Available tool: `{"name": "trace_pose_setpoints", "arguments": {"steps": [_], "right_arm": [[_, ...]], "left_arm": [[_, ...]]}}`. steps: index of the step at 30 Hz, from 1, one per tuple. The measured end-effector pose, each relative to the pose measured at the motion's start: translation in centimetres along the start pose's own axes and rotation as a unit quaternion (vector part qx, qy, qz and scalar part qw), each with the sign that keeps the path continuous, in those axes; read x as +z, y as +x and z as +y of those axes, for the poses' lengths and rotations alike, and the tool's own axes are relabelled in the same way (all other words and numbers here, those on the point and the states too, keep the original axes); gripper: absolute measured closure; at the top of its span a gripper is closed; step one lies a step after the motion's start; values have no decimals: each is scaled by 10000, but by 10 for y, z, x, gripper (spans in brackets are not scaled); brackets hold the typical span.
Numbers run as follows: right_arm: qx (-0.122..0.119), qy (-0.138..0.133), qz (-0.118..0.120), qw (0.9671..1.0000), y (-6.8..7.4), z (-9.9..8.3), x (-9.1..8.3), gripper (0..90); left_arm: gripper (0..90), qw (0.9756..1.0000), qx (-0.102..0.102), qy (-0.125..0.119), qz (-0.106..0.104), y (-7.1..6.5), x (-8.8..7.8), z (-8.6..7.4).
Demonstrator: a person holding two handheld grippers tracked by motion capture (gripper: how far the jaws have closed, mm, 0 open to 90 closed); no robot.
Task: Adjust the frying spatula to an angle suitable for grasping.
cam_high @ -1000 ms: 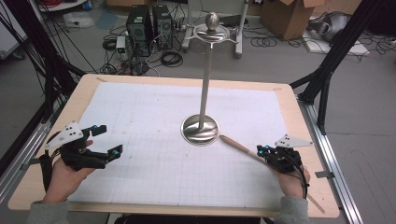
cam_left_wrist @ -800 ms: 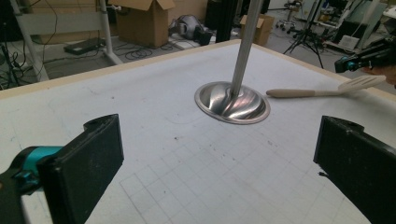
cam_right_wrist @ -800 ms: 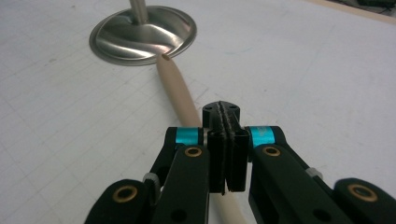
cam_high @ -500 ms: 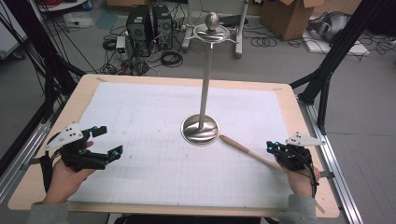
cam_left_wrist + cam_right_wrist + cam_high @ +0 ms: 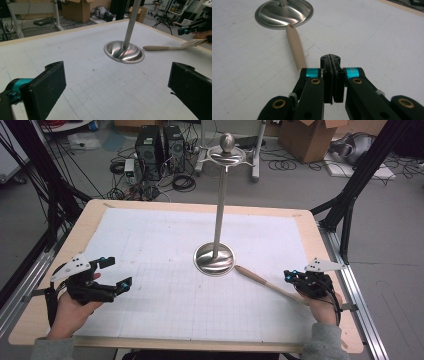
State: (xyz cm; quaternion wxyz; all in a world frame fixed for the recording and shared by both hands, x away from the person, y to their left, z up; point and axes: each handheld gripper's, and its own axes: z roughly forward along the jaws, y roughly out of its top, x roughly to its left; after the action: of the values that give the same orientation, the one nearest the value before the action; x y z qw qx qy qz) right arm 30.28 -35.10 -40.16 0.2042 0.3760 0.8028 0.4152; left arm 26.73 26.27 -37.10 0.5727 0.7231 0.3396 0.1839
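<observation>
Spatula lies on the table, unhung from the stand; right gripper shut, gripping nothing; left gripper gapes empty.

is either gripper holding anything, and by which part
Nothing is held. The left gripper is open over bare paper. The right gripper is shut on nothing, beside the spatula handle.

You are working in a robotics lab: beyond your left tool stand black computer towers amid tangled floor cables, with cardboard boxes past your right tool, and black frame struts flanking the grid-papered counter.
</observation>
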Motion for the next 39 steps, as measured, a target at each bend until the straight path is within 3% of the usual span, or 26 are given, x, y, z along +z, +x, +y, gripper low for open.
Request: {"name": "trace_pose_setpoints", "arguments": {"steps": [5,16,20,29,39], "right_arm": [[-41,-177,44,9998,-1,4,-4,899],[9,300,48,9995,-13,4,10,898],[-2,631,63,9980,-12,-1,17,898],[41,1056,46,9944,-9,-12,25,898],[62,1195,143,9927,-6,-16,28,898]], "left_arm": [[19,10000,-3,13,-1,0,2,-1],[20,10000,1,41,10,0,2,-2],[20,10000,-3,48,17,0,2,-2],[19,9999,-3,106,8,-1,5,-4],[19,9999,-17,108,23,0,5,-5]]}}
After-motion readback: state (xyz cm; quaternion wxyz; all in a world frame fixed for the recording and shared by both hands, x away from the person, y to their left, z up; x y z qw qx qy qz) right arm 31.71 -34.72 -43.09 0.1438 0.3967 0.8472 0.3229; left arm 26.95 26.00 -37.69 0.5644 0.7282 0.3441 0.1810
